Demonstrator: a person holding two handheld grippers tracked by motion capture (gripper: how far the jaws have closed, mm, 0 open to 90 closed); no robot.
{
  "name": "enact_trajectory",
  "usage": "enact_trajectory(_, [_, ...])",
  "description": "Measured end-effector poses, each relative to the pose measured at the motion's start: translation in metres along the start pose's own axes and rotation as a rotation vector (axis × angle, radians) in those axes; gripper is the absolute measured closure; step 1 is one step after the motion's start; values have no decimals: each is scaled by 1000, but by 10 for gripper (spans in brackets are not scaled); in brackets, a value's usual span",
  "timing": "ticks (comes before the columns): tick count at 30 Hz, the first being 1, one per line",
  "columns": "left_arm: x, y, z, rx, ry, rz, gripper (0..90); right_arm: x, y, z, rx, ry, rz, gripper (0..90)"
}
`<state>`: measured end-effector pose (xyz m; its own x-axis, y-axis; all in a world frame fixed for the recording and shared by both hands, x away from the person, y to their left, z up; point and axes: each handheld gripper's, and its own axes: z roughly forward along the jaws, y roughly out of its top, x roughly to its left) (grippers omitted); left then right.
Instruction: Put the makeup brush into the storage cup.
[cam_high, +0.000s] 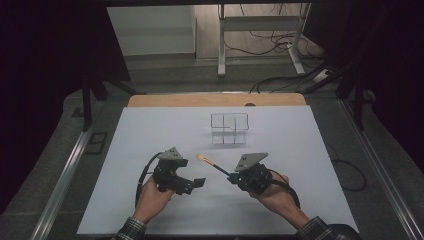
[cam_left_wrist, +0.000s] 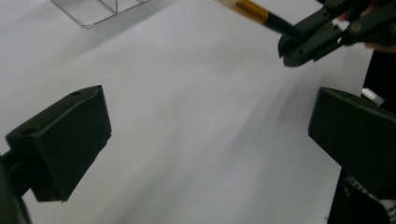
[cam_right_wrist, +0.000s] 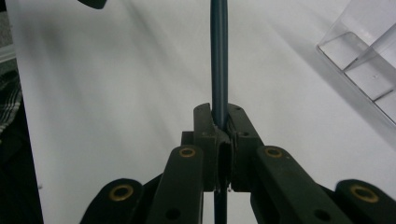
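Clear plastic organiser waiting empty while a makeup brush is being carried toward it.

High view: the right gripper (cam_high: 231, 176) is clenching a dark-handled brush (cam_high: 212, 164), cream tuft pointing far-left, near the divided organiser (cam_high: 229, 128) on the white table (cam_high: 150, 200); dropping it in looks still undone. Left gripper view: the left gripper (cam_left_wrist: 205, 140) is hanging released, its blocky matte jaws wide apart over bare table. Right gripper view: the slim, smooth handle (cam_right_wrist: 219, 56) is running straight out from the pinched jaws.
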<state>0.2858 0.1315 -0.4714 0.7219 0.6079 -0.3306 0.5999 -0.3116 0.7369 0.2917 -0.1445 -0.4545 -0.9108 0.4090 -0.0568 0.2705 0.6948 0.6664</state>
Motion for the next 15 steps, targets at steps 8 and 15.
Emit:
enact_trajectory(8, [0, 5, 3, -40, -101, -70, 0, 8, 2, 4, -37, 10, 22, 845])
enact_trajectory(15, [-5, 8, 7, -30, -126, -49, 41, 13, 3, 6, -60, 17, 32, 845])
